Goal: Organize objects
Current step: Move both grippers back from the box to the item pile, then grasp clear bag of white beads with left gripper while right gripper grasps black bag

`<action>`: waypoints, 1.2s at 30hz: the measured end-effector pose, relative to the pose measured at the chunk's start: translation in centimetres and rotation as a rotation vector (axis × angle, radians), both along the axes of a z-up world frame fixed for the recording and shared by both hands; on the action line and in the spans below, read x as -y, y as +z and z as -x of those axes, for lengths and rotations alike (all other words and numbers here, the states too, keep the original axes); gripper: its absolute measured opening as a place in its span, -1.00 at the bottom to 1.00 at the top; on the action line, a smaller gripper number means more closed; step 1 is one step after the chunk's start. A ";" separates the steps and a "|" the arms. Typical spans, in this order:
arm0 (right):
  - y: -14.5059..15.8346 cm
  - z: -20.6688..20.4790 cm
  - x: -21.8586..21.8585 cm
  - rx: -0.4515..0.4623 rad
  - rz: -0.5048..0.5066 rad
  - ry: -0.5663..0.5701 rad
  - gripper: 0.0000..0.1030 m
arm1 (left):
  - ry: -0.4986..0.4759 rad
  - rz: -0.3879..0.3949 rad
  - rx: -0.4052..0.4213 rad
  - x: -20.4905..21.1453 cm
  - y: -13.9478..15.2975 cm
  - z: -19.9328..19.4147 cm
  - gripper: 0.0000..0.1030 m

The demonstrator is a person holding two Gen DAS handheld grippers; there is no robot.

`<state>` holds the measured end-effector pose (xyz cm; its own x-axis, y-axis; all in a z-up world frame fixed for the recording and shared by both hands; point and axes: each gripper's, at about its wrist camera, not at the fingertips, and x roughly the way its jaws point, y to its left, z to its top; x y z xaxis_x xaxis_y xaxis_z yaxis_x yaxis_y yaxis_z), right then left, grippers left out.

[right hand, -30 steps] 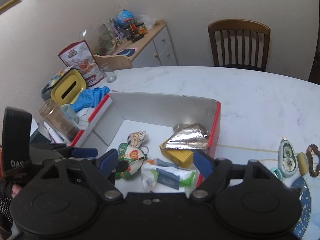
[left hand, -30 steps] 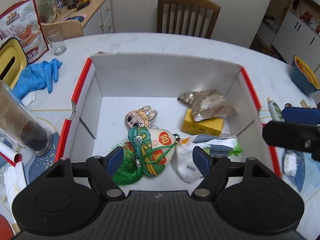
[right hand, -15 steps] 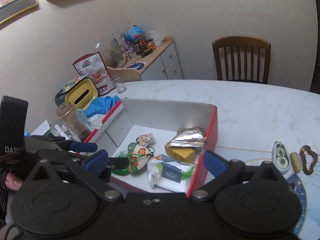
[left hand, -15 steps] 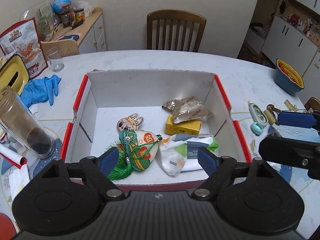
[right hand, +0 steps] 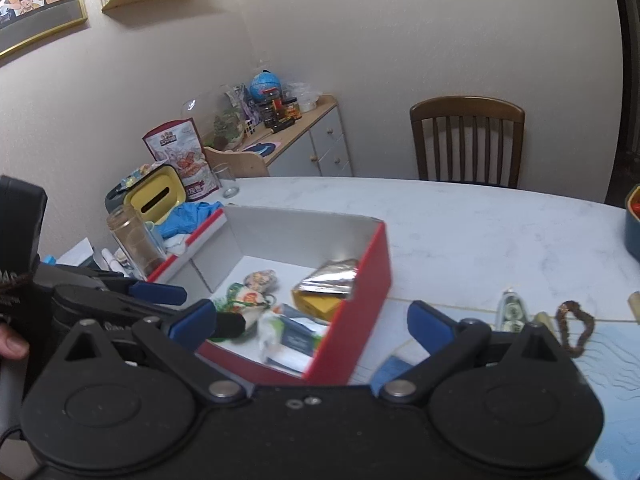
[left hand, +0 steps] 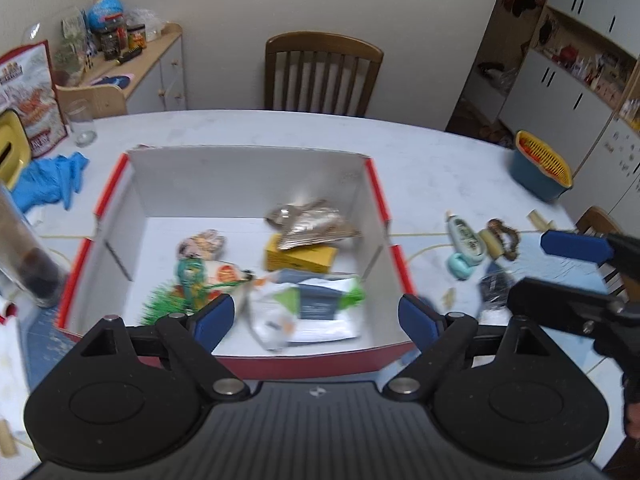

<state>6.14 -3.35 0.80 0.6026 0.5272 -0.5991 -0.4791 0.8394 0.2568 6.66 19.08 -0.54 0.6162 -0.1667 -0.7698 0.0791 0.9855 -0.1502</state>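
While 5 items lie in the box (left hand: 376,184), several trinkets (left hand: 466,240) at centre right remain outside; left gripper (left hand: 316,316) and right gripper (right hand: 312,320) jaws apart, empty, the left's just opening.

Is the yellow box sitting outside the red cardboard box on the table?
No, the yellow box lies inside the red cardboard box, partly under a silver foil packet.

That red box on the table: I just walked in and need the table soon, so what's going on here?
A person is sorting loose items into the red box with a claw in each hand. Both the left claw and the right claw have just been opening and hold nothing. A white packet, a yellow box and a green tasselled charm lie inside. A bead bracelet waits on the table.
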 end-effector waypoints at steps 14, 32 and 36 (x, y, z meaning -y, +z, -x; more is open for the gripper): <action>-2.6 0.1 8.2 0.030 0.038 -0.038 0.98 | -0.014 -0.041 0.062 7.6 -0.7 -0.2 1.00; -5.6 -1.2 17.4 0.043 0.192 -0.108 0.90 | -0.069 -0.107 0.068 16.0 -3.3 -1.9 1.00; -6.6 -2.4 19.3 0.008 0.196 -0.140 0.88 | -0.099 -0.101 0.056 17.8 -4.7 -2.3 1.00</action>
